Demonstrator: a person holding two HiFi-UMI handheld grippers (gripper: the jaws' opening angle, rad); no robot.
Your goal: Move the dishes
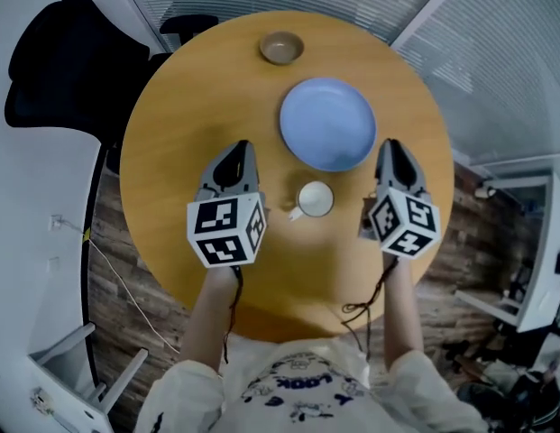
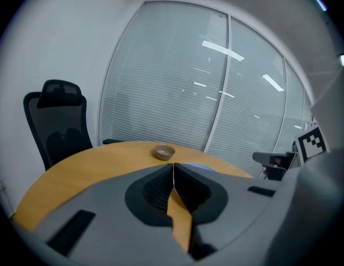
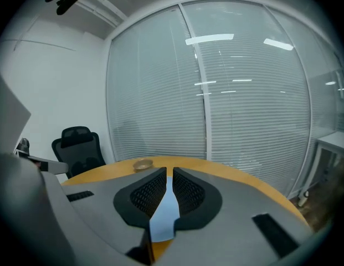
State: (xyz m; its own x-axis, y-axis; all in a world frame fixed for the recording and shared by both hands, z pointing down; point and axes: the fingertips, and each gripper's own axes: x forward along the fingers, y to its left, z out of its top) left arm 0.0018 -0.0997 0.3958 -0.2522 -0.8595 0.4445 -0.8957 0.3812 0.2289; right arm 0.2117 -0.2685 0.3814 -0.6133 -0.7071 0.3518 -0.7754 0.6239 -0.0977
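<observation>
Now both grippers are poised shut over the table (image 1: 171,170), with no dish in either.

The left gripper (image 1: 241,145) and the right gripper (image 1: 389,143) each have their jaws pressed together with nothing between them, and they point away from the person across the wood. The blue plate (image 1: 327,123) lies between the two tips and slightly ahead. Its right rim is just beside the right gripper, while the left gripper stands a little further off its left rim. The white cup (image 1: 314,199) sits nearer the person, between the two gripper bodies, and its handle (image 1: 294,213) seems to point toward the left side, though it is small in the head view. The bowl (image 1: 281,48) rests well beyond the plate at the far edge. Being round, the plate offers no preferred axis, so I judge the right gripper best placed for it, once its jaws open.
</observation>
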